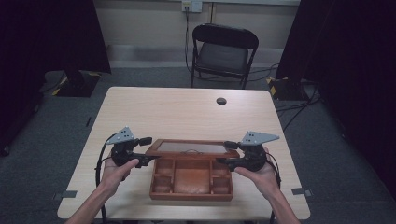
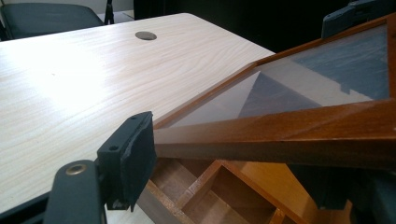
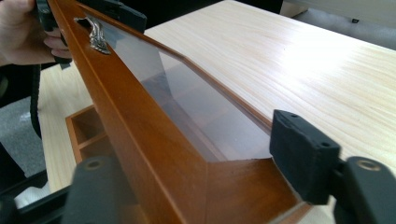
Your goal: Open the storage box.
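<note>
the wooden compartment box (image 1: 191, 181) sits at the near edge of the table (image 1: 187, 112), its glass-panelled lid (image 1: 192, 148) raised partway on the far hinge. the left gripper (image 1: 142, 150) and right gripper (image 1: 228, 152) each clamp one front corner of the lid frame. judgement: move both ends at equal height and speed to avoid twisting the frame, and keep the pads off the glass.

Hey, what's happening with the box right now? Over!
Left gripper and right gripper each clamp a lid corner. Wooden box open, lid raised. Nothing in the way.

Wooden box (image 1: 191, 179) w/ glass lid (image 1: 192, 148) tilted open, near table edge.
</note>
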Motion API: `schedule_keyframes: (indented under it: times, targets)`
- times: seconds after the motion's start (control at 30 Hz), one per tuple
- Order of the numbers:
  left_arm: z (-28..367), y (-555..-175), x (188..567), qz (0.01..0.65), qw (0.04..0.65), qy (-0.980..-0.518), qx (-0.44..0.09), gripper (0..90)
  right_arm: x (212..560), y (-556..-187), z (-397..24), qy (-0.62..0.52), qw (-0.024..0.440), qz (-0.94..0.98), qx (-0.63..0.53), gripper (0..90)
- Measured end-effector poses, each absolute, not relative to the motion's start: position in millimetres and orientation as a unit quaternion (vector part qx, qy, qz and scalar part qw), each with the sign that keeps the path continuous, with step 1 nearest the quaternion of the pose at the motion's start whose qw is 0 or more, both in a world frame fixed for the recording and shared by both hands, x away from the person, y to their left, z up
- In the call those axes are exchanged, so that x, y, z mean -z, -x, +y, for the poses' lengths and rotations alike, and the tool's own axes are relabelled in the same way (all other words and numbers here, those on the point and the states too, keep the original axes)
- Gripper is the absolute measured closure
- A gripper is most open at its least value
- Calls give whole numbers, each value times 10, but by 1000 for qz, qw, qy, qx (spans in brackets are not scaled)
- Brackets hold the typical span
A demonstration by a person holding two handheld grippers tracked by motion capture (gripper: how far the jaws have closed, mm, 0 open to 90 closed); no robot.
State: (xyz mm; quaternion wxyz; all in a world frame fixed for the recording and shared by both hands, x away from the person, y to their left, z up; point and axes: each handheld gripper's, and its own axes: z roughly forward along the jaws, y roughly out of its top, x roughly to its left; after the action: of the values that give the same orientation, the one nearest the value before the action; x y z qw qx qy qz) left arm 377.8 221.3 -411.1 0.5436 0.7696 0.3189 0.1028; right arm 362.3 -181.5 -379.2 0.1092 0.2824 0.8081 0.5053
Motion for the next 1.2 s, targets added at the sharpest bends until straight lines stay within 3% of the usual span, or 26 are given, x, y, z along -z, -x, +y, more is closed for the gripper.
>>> schedule_keyframes:
  times: [0.4, 0.57, 1.2]
  targets:
    - [2216, -3858, 4084, 321, 555, -762, -93, 337, 3731, -3735, -1845, -297, 98, 794, -522, 384]
    - [2206, -3897, 4103, 330, 556, -758, -86, 322, 3740, -3770, -1853, -300, 89, 789, -529, 378]
    - [2058, -4048, 4006, 312, 541, -774, -106, 386, 3747, -3914, -1903, -323, 102, 776, -533, 389]
